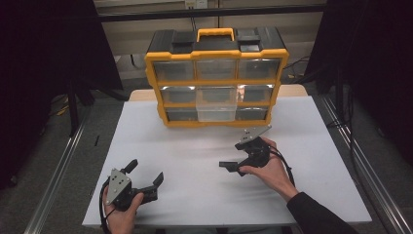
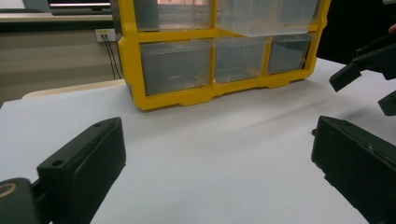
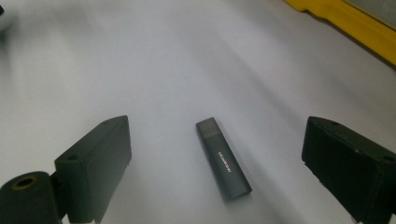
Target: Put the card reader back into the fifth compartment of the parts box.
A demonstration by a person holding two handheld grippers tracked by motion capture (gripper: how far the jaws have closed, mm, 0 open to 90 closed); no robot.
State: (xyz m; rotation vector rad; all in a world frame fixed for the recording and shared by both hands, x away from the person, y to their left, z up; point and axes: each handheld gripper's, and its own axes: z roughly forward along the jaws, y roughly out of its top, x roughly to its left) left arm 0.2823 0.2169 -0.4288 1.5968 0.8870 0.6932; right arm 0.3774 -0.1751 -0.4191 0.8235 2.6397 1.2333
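usb stick on table, before drawer cabinet at table's far edge.

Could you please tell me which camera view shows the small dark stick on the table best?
The right gripper view: the stick lies flat, sharp and unobstructed between that gripper's open fingers. I cannot make it out in the high view or the left gripper view.

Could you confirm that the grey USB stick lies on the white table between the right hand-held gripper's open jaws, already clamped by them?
Not clamped. In the right gripper view the USB stick lies flat on the white table between the right hand-held gripper jaws, which stand wide apart and touch nothing.
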